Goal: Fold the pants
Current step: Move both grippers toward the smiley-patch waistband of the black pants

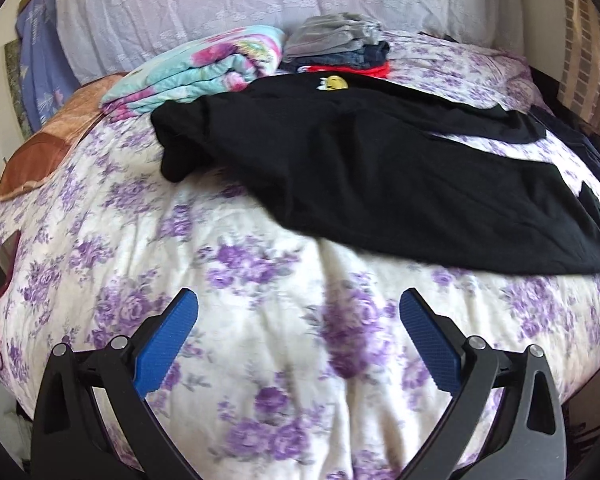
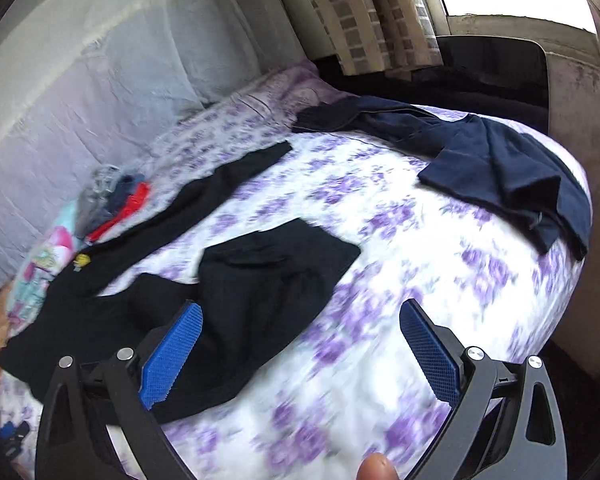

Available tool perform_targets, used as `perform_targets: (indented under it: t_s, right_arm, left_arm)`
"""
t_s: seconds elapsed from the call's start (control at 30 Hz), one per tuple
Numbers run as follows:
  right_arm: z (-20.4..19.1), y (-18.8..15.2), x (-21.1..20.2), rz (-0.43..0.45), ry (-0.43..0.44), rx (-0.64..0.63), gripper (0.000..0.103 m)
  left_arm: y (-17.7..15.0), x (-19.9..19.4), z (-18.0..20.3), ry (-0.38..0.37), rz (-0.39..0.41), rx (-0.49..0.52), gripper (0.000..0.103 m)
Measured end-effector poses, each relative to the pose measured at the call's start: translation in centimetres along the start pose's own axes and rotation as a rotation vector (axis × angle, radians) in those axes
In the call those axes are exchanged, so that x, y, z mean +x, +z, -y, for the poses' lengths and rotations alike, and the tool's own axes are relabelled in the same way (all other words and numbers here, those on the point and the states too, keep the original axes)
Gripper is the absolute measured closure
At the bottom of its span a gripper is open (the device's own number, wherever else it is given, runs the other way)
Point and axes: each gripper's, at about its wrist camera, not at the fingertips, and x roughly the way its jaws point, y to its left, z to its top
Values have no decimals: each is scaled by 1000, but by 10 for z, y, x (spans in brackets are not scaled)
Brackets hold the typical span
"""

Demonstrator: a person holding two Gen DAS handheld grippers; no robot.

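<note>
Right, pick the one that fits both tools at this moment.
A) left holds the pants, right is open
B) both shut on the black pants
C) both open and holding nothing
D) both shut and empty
C: the left tool is spread wide above the floral bedspread, and the right tool is equally wide, with the black pants lying loose and ungripped.

So your black pants [image 1: 380, 168] are spread out flat-ish on the bed, filling the middle and right of the left wrist view. Waist end sits bunched toward the left, and the two legs split apart toward the right edge. There's a small yellow patch [image 1: 336, 82] near the top edge. In the right wrist view they run across the lower left, a bit rumpled.
</note>
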Motion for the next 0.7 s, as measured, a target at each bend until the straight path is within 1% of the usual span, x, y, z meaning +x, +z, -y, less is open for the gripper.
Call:
perform_targets:
  t_s: [0.03, 0.1, 0.13, 0.17, 0.23, 0.3, 0.33, 0.37, 0.4, 0.43, 0.47, 0.5, 0.53, 0.57, 0.6, 0.63, 0.7]
  right_arm:
    - [-5, 7, 8, -13, -3, -39, 4]
    - [-19, 16, 24, -20, 25, -118, 4]
    - [-22, 22, 39, -38, -19, -129, 4]
    - [-19, 27, 50, -55, -56, -112, 4]
    - [-2, 34, 70, -104, -88, -43, 4]
    - [8, 30, 85, -148, -77, -12, 5]
    - [9, 25, 90, -156, -89, -25, 6]
    - [4, 21, 89, -147, -114, -57, 15]
    - [-2, 19, 89, -135, -135, -98, 36]
    - [-11, 17, 88, -132, -115, -149, 50]
    - [-18, 18, 89, -143, -74, -179, 77]
    - [-25, 19, 91, -157, -30, -211, 83]
    - [-33, 22, 90, -152, -20, -259, 83]
    - [-39, 26, 86, -127, -33, -313, 84]
    - [-43, 31, 80, -101, -51, -350, 84]
    - [-42, 41, 72, -56, -92, -378, 84]
    - [-28, 64, 59, 14, -169, -390, 83]
  left_arm:
    - [1, 0, -4, -4, 2, -23, 4]
    - [4, -1, -11, -8, 5, -62, 4]
    - [5, -1, -12, -15, 4, -74, 4]
    - [5, -1, -12, -25, 2, -79, 4]
    - [6, -4, -13, -28, 9, -63, 4]
    - [3, -7, -10, 9, 35, -30, 4]
    - [4, -6, -8, 36, 44, -13, 4]
    - [4, -6, -6, 59, 48, 2, 4]
    - [5, -6, -5, 73, 47, 12, 4]
    - [7, -5, -5, 81, 46, 15, 4]
    - [9, -5, -5, 79, 45, 9, 4]
    - [12, -5, -6, 70, 46, -2, 4]
    - [14, -6, -7, 59, 47, -13, 4]
    - [16, -7, -9, 50, 48, -20, 4]
    - [18, -9, -10, 48, 52, -23, 4]
    - [18, -11, -11, 53, 61, -23, 4]
    - [20, -14, -16, 83, 73, -22, 4]
